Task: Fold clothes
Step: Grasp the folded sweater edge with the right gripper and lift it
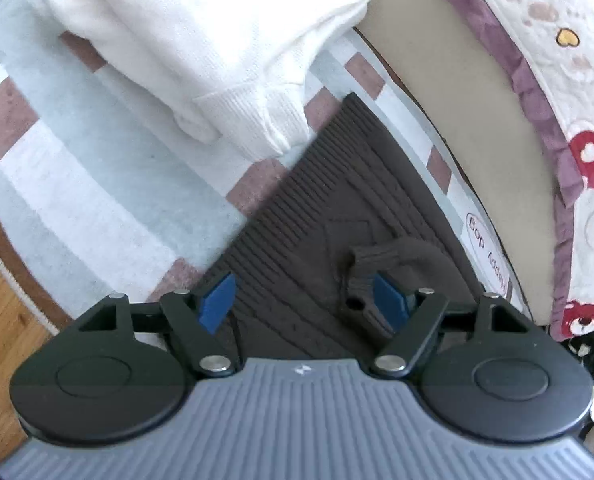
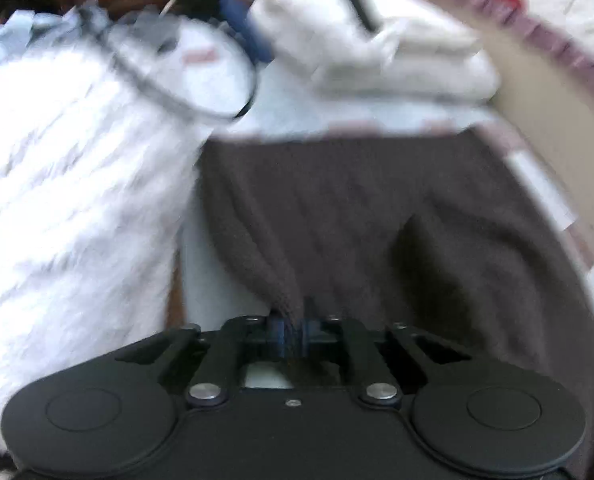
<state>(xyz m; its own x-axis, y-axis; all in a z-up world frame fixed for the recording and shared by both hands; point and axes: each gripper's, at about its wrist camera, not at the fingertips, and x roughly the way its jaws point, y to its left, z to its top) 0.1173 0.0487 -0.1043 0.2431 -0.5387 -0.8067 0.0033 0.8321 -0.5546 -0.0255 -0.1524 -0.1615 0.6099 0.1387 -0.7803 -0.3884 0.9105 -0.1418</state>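
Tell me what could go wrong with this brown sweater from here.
1. The right gripper pinches only a thin edge of the brown sweater; it could slip out under a pull.
2. The left gripper is open, and a dark loop lies by one of its fingers; it might snag.
3. The folded white stack touches the sweater's far corner, so dragging may disturb it.

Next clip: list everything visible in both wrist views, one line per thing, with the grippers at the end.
Brown knit garment: one, dark brown, spread on the bed cover near the cameras.
Folded white clothes: one stack, white, beyond the brown garment.
Checked bed cover: one, pale blue, white, mauve, underneath.
Quilt: one, cream with red hearts, right edge.
Fluffy white fabric: one, left in right wrist view.
Wooden floor: brown, lower left.
Left gripper: open over the brown garment.
Right gripper: shut on the brown garment.
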